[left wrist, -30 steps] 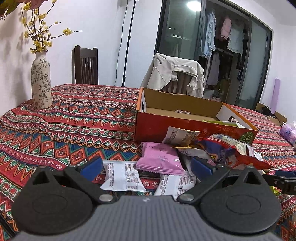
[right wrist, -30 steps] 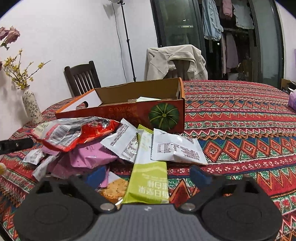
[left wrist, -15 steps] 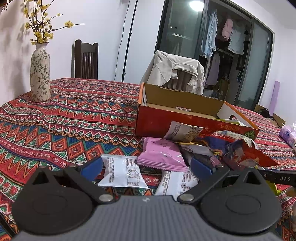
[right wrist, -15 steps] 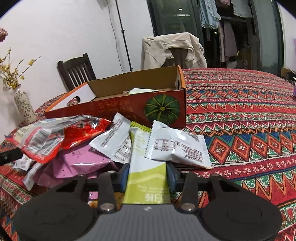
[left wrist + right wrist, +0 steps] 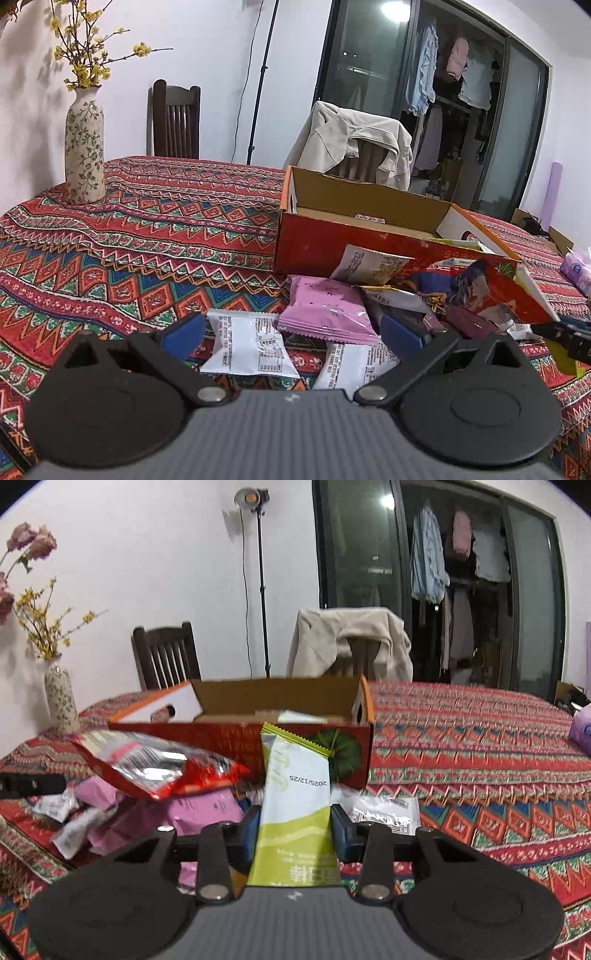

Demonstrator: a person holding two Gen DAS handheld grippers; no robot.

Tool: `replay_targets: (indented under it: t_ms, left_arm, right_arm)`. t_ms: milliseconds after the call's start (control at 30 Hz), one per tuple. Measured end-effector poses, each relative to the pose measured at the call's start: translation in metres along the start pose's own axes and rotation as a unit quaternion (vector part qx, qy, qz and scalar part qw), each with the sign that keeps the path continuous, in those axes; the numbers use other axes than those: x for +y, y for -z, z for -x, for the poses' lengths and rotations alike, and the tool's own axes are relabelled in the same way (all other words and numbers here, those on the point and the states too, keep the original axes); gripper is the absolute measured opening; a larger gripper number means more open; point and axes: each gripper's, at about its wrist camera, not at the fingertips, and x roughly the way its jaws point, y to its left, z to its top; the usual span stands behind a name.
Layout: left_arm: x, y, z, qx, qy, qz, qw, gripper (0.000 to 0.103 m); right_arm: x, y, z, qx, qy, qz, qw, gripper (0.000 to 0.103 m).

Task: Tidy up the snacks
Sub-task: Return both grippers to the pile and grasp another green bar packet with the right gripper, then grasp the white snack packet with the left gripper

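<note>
Green-and-white foil snack packet (image 5: 295, 812) | clamped by right gripper (image 5: 294, 829), tilted up (off cloth, probably), red cardboard box (image 5: 229, 738) at 12 o'clock | left gripper (image 5: 291, 334) open above white sachets (image 5: 243, 347)

Home dining room: clothed table (image 5: 147, 236), vase (image 5: 84, 147), wardrobe (image 5: 461, 590).

Both low wrist views face the box (image 5: 369, 236) from opposite sides.

red box (image 5: 236, 738), green-white packet (image 5: 295, 805), zigzag tablecloth (image 5: 480, 738)
</note>
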Motion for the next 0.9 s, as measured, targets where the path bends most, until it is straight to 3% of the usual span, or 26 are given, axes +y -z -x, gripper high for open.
replay_targets:
  t_ms: [400,900]
  left_arm:
    - [0.015,-0.009,0.01,0.0,-0.045,-0.007,0.999,0.103]
    - [0.016,-0.005,-0.031,0.077,-0.07,-0.038,0.9938,0.103]
  right_arm:
    - [-0.005,-0.005,0.009,-0.022,-0.015,-0.012,1.0,0.037]
    - [0.002,-0.004,0.009,-0.021,-0.027,-0.008,0.999,0.037]
